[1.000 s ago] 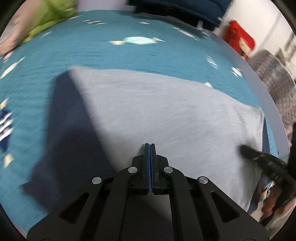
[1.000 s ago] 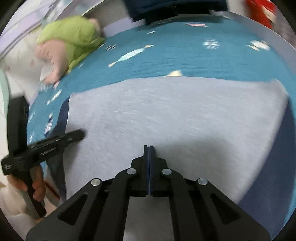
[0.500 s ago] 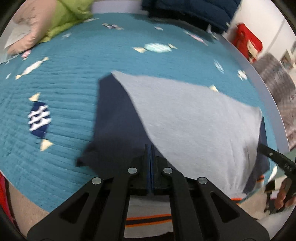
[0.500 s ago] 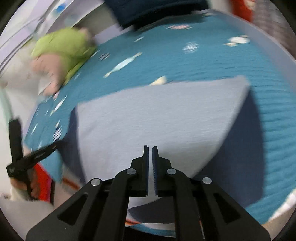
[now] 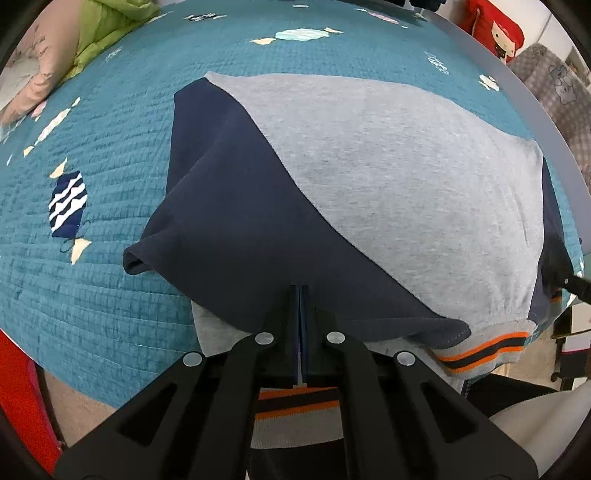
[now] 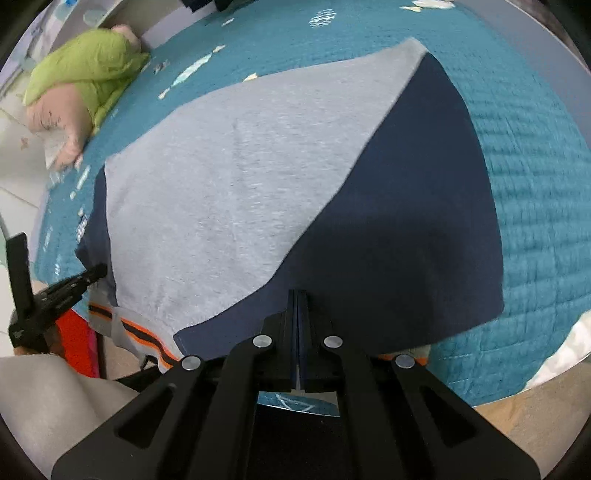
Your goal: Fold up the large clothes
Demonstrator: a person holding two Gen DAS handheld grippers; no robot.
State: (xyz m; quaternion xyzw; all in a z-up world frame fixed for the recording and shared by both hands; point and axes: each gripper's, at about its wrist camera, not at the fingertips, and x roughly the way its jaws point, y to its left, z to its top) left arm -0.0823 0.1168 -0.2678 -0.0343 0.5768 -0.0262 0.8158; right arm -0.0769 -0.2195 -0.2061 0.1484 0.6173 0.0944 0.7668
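Observation:
A grey shirt with navy sleeves and an orange-striped hem lies folded on the teal quilt. It also shows in the right wrist view. My left gripper is shut at the near edge over the navy left sleeve; no cloth shows between its fingers. My right gripper is shut over the navy right sleeve, likewise with no cloth seen in it. The striped hem hangs over the bed's front edge. The left gripper shows in the right wrist view.
A green and pink pillow bundle lies at the bed's far left. A red object and a grey patterned seat stand beyond the right edge of the bed. Floor shows below the bed's front edge.
Both grippers have pulled back toward the bed's front edge. The folded shirt now lies ahead of them with both navy sleeves in view.

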